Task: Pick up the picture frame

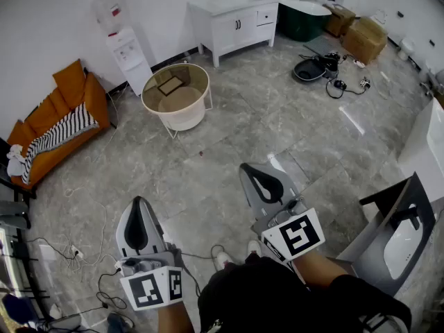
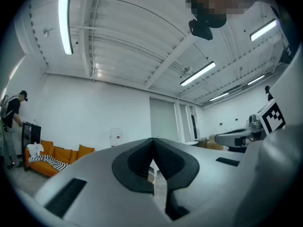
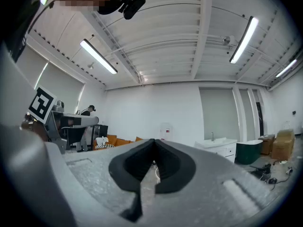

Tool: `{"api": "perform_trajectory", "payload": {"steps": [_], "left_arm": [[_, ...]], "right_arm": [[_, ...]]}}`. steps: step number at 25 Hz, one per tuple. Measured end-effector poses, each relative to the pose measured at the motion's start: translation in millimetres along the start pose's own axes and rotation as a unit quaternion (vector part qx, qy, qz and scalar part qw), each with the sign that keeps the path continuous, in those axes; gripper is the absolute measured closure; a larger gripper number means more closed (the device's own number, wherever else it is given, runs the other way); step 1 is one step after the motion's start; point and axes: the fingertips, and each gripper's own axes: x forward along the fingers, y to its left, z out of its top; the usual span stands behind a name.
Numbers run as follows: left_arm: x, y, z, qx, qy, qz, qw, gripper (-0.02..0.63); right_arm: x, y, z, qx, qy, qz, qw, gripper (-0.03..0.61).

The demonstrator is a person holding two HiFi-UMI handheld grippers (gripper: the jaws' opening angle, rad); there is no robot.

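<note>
The picture frame (image 1: 170,85), small and dark-edged, lies flat on the top of a round cream side table (image 1: 200,106) far across the room in the head view. My left gripper (image 1: 141,201) and right gripper (image 1: 249,167) are held low near my body, pointing toward that table and well short of it. Both are shut with nothing between their pads. In the left gripper view the left gripper (image 2: 152,148) shows its black pads pressed together. The right gripper view shows the right gripper (image 3: 154,150) closed the same way. The frame cannot be made out in either gripper view.
An orange sofa (image 1: 59,120) with a striped throw lines the left wall, beside a water dispenser (image 1: 125,47). A white vanity cabinet (image 1: 236,19), green tub (image 1: 302,16) and cardboard boxes (image 1: 364,37) stand at the back. Cables (image 1: 333,78) lie on the floor. A grey stand (image 1: 395,234) is at my right.
</note>
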Motion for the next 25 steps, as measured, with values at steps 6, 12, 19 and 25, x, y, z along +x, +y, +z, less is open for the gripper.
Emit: {"api": "perform_trajectory", "payload": {"steps": [6, 12, 19, 25], "left_arm": [[9.1, -3.5, -0.6, -0.001, -0.002, -0.001, 1.0000, 0.601], [10.9, -21.6, -0.9, -0.003, -0.006, 0.005, 1.0000, 0.601], [12.4, -58.0, -14.8, -0.003, 0.002, 0.012, 0.9999, 0.601], [16.5, -75.5, -40.1, -0.012, 0.031, 0.019, 0.9993, 0.601]], "right_arm": [[4.7, -1.7, 3.4, 0.001, -0.017, 0.013, 1.000, 0.584], [-5.1, -12.2, 2.9, -0.003, -0.020, 0.028, 0.999, 0.584], [-22.5, -45.6, -13.5, -0.002, -0.017, 0.034, 0.999, 0.584], [-24.2, -60.5, -39.0, 0.016, -0.001, 0.049, 0.999, 0.583]]}}
